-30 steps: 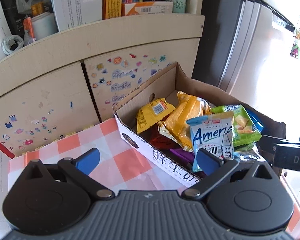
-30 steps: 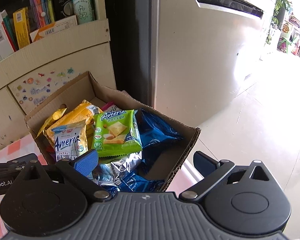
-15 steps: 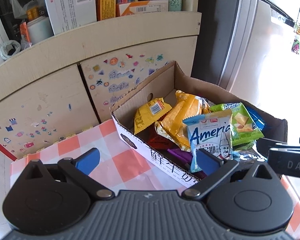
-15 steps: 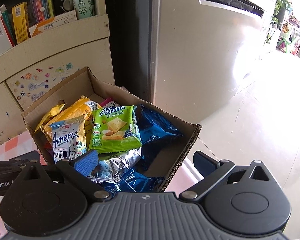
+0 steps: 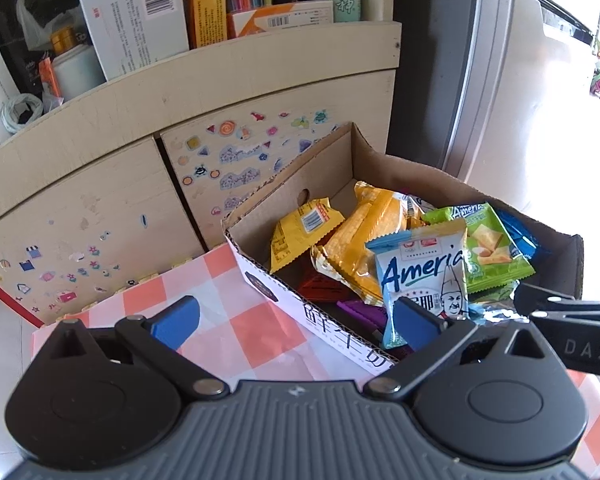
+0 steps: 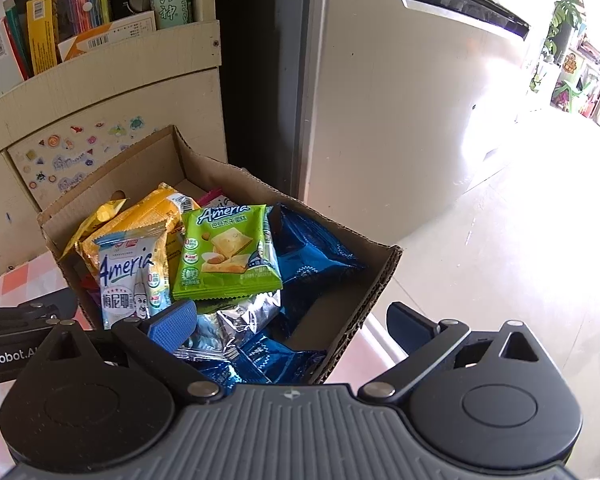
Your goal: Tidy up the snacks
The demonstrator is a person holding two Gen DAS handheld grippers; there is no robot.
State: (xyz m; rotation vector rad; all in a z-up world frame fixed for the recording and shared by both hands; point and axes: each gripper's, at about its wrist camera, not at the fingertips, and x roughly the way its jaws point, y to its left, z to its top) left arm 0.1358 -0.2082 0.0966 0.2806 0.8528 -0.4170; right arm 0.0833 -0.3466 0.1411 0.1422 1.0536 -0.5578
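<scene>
A cardboard box [image 5: 316, 172] [image 6: 380, 280] full of snack packets sits on a pink checked cloth [image 5: 228, 320]. On top lie a light blue Ameria packet [image 5: 420, 268] [image 6: 130, 276], a green Ameria packet [image 5: 488, 248] [image 6: 224, 252], yellow packets [image 5: 356, 240] [image 6: 140, 220], dark blue packets [image 6: 312, 252] and a silver one [image 6: 240, 316]. My left gripper [image 5: 296, 320] is open over the box's near left wall, holding nothing. Over the box's near right corner my right gripper [image 6: 292, 320] is open and empty too.
A beige cabinet [image 5: 112, 184] with stickers stands behind the box; its top shelf holds boxes, bottles and pens [image 5: 236, 0]. A silver fridge [image 6: 400, 100] rises to the right. Bright tiled floor [image 6: 500, 260] lies beyond the table edge.
Both views have shifted slightly so the box sits a little lower and nearer. The packets have not moved and both grippers stay open.
</scene>
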